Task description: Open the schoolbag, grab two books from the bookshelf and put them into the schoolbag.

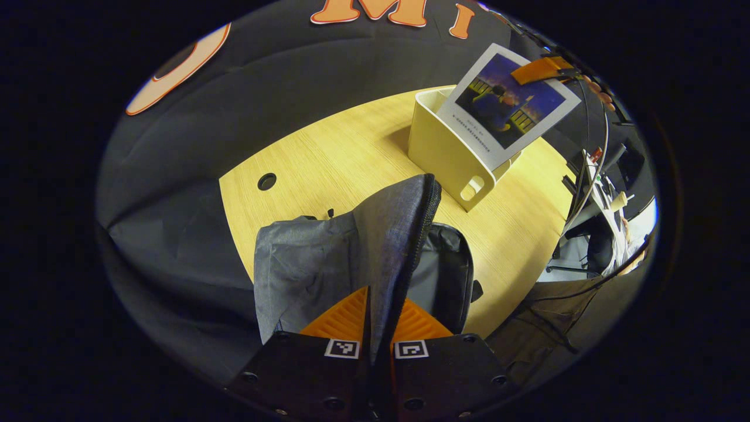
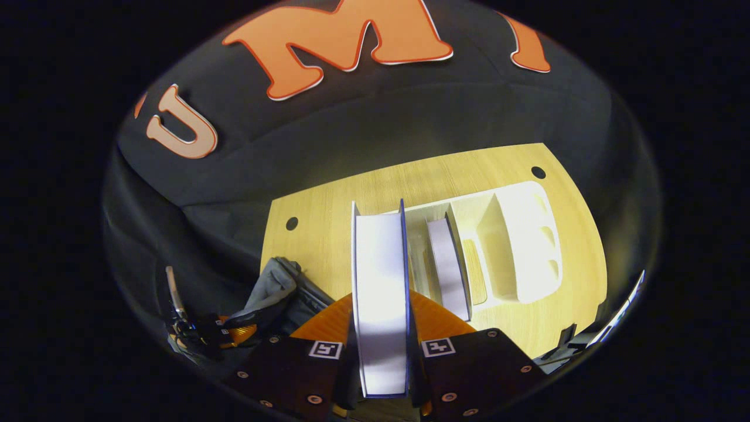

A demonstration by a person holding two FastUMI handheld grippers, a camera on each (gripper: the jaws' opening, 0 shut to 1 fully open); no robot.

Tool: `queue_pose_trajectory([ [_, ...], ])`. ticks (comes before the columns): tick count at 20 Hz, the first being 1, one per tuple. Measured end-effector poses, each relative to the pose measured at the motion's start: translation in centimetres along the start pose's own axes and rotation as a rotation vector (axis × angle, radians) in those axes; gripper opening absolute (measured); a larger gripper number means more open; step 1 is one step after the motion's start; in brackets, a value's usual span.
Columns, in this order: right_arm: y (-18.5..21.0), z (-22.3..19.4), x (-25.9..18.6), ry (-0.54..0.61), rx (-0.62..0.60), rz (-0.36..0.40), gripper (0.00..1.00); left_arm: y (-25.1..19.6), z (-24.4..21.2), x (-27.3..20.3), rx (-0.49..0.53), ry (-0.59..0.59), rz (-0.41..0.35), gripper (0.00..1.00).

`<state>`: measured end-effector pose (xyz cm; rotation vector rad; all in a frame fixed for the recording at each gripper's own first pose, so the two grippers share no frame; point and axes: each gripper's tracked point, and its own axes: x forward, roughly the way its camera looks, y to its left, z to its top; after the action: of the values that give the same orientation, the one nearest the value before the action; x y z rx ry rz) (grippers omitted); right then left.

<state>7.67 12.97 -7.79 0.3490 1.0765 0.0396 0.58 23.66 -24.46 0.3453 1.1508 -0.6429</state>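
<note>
My left gripper (image 1: 381,300) is shut on the zippered edge of the grey schoolbag (image 1: 310,264) and holds that flap up; the bag stands on the wooden table (image 1: 328,158). Beyond it stands the cream bookshelf (image 1: 451,158). Above the shelf hangs a book (image 1: 507,105) with a blue picture cover, pinched at its top by the right gripper (image 1: 542,69). In the right gripper view my right gripper (image 2: 381,306) is shut on that book (image 2: 381,264), seen edge-on. Under it a second book (image 2: 448,264) stands in the bookshelf (image 2: 521,234). The schoolbag (image 2: 278,290) and the left gripper (image 2: 231,334) lie lower left.
The table has a round cable hole (image 1: 266,181) near its far left corner and another (image 2: 538,172) near the shelf. Black cloth hangs behind and left of the table. Past the table's right edge are cables and office furniture (image 1: 603,234).
</note>
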Motion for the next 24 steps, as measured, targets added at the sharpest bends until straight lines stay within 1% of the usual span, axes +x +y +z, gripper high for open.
queue_pose_trajectory([
  [5,0.9,-1.1,-3.9,-0.06,0.019,0.041,0.35,0.0,-0.1,0.0,0.003,-0.009,-0.013,0.08],
  [9,2.7,-3.2,-4.8,-0.07,0.057,0.11,0.35,-0.2,-0.2,0.1,-0.006,-0.028,-0.023,0.08],
  [15,5.2,-7.3,-3.3,-0.038,0.1,0.192,0.34,-0.2,-0.3,0.0,-0.054,-0.065,-0.022,0.08],
  [19,6.9,-9.9,-1.7,-0.024,0.125,0.245,0.34,-0.5,-0.2,-0.3,-0.107,-0.093,-0.028,0.08],
  [24,9.2,-13.8,1.0,0.024,0.213,0.331,0.34,-1.4,0.5,-0.4,-0.147,-0.115,-0.037,0.07],
])
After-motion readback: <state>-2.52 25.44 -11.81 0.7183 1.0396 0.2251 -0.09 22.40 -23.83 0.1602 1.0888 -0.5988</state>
